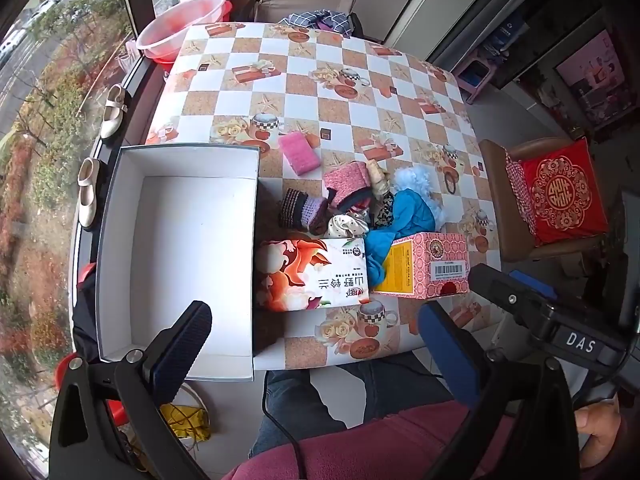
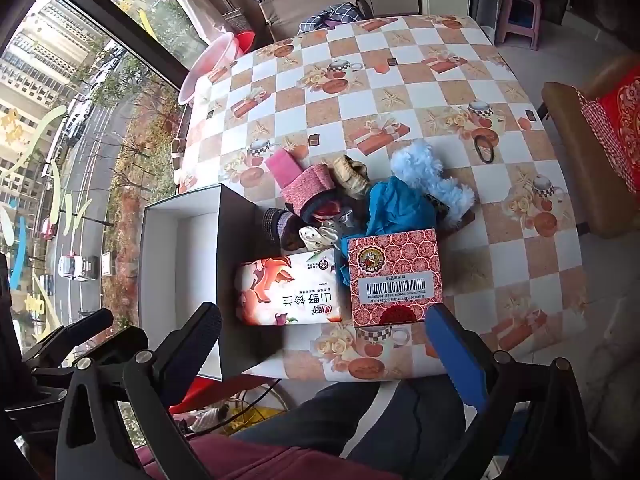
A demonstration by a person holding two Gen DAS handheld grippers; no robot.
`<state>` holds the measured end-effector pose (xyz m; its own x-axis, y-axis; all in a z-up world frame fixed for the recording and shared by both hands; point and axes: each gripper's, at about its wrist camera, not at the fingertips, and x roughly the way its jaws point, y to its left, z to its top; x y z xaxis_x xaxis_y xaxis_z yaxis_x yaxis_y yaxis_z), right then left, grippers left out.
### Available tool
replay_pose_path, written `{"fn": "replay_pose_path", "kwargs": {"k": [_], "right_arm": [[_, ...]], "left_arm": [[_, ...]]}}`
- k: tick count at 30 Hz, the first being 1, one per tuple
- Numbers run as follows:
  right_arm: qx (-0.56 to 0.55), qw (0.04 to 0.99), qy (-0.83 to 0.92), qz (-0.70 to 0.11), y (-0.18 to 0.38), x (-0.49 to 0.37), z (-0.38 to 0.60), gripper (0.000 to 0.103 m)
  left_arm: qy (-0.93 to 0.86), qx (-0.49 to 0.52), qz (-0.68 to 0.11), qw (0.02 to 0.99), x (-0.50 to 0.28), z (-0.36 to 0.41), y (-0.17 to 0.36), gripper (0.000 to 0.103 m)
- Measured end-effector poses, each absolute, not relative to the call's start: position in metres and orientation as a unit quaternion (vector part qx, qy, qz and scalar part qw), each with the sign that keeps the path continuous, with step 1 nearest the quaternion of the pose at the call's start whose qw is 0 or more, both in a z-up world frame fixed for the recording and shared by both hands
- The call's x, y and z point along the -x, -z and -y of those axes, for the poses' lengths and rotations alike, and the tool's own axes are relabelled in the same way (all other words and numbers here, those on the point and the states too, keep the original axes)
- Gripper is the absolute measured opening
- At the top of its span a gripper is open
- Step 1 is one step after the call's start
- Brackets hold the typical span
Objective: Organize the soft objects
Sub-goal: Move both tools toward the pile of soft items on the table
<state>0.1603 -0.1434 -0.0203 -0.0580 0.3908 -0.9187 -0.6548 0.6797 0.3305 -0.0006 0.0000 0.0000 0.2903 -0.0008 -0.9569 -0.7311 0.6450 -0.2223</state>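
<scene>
**Tongs apart, sorting not yet begun**

The left tongs [image 1: 316,344] and the right tongs [image 2: 324,344] both hang with their jaws wide apart and nothing between them, held back over the person's lap at the near edge of the bench [image 1: 400,72].

Judging by the layout, none of the work is done: the white open box [image 1: 192,248] at the bench's left side holds nothing, and every soft piece lies outside it.

The pile of soft objects [image 1: 360,204] sits mid-bench, just right of the box: knitted pink and dark pieces, a crumpled blue cloth [image 1: 408,212], a pale blue fluffy item [image 2: 432,176] and a satin-looking scrap, all tangled and touching. A pink sponge-like pad [image 1: 299,153] lies slightly apart behind them. A floral tissue pack [image 1: 312,276] and a pink carton [image 1: 432,266] stand in front.
</scene>
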Motion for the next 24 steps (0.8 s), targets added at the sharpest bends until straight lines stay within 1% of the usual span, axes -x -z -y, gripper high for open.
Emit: {"fn": "replay_pose_path", "kwargs": {"k": [24], "right_arm": [[0.107,0.688,-0.362,-0.620,0.018,-0.158,0.146,0.102]], "left_arm": [[-0.222,0.339,-0.536,0.740,-0.005,-0.013,0.004,0.103]]}}
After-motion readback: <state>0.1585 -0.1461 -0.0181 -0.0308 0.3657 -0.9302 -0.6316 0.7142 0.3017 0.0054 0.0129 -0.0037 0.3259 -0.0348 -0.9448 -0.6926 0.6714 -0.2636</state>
